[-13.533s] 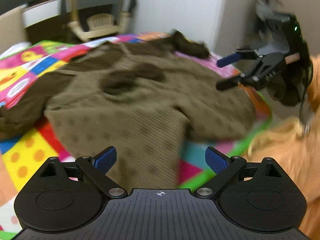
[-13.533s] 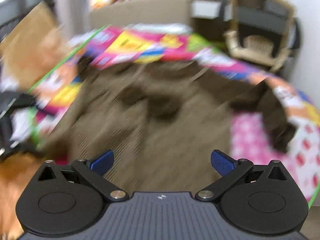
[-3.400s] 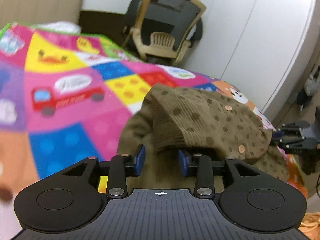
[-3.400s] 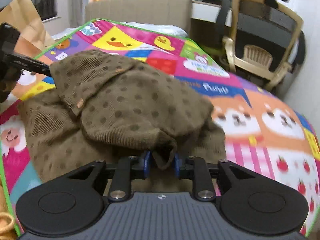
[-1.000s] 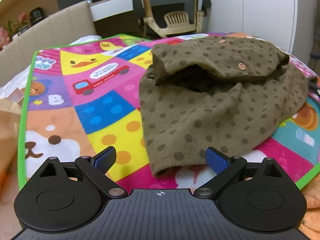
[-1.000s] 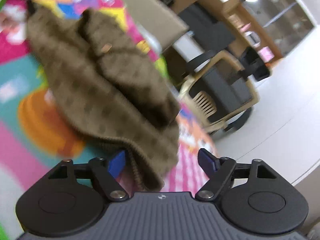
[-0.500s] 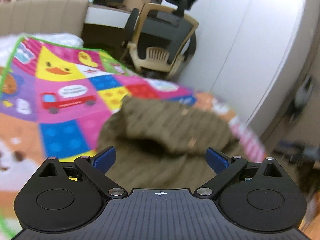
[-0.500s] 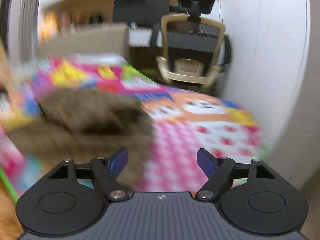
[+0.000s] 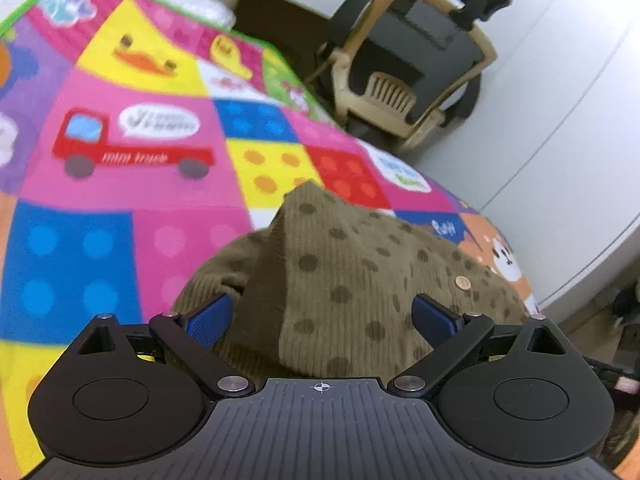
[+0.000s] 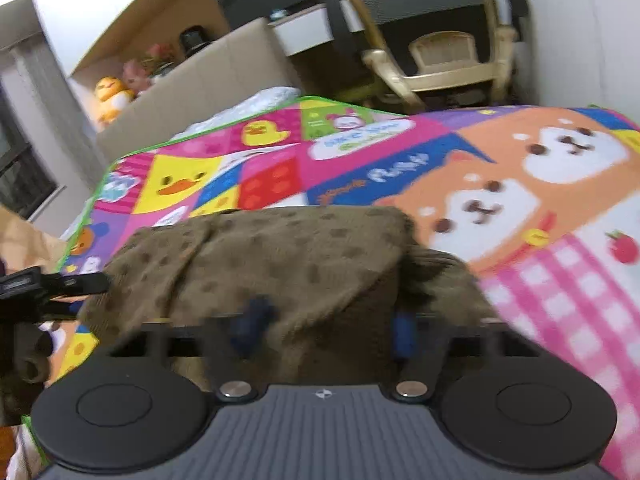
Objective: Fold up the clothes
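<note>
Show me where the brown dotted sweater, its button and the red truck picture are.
brown dotted sweater (image 9: 340, 264): left wrist view, on its raised top fold.
button (image 9: 463, 282): left wrist view, on its face.
red truck picture (image 9: 132, 148): left wrist view, on the truck's side.

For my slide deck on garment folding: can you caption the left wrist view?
Left tool open, its fingers either side of a raised fold of the brown dotted cardigan on a colourful play mat.

Even warm indoor light, strong fisheye bending at edges, right view motion-blurred, soft shadows

Garment (image 9: 352, 280) on mat (image 9: 120, 184)
</note>
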Action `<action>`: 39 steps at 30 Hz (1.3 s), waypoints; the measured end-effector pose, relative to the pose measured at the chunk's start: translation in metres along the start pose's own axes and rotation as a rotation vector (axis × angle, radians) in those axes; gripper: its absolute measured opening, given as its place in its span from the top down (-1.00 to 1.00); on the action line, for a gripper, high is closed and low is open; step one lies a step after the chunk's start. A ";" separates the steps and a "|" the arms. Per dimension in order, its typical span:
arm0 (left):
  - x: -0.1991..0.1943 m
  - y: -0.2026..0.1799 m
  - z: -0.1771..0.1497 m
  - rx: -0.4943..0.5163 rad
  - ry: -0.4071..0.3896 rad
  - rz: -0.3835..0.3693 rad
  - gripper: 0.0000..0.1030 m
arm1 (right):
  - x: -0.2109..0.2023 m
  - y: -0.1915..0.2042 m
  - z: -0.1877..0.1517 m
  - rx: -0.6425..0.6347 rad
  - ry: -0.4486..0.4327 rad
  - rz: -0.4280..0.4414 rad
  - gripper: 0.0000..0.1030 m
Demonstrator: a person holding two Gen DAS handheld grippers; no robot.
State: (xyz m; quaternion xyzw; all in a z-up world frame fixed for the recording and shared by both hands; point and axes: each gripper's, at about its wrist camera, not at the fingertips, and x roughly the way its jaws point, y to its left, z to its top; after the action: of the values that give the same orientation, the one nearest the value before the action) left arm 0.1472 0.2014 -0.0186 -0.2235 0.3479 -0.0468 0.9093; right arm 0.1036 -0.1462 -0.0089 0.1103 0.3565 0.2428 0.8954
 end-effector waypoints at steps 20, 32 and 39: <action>-0.069 0.009 -0.062 0.073 0.092 -0.081 -0.02 | -0.082 0.001 -0.050 -0.084 0.027 -0.047 0.32; -0.001 0.000 -0.007 -0.040 0.165 -0.189 -0.81 | -0.048 0.035 -0.022 -0.201 -0.062 0.025 -0.31; 0.019 0.022 0.028 -0.193 0.003 -0.254 -0.81 | -0.009 0.056 -0.048 -0.327 -0.004 0.013 -0.56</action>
State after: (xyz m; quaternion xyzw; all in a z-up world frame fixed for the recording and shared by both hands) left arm 0.1782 0.2270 -0.0215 -0.3519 0.3212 -0.1283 0.8698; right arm 0.0451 -0.1017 -0.0179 -0.0340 0.3096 0.3031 0.9006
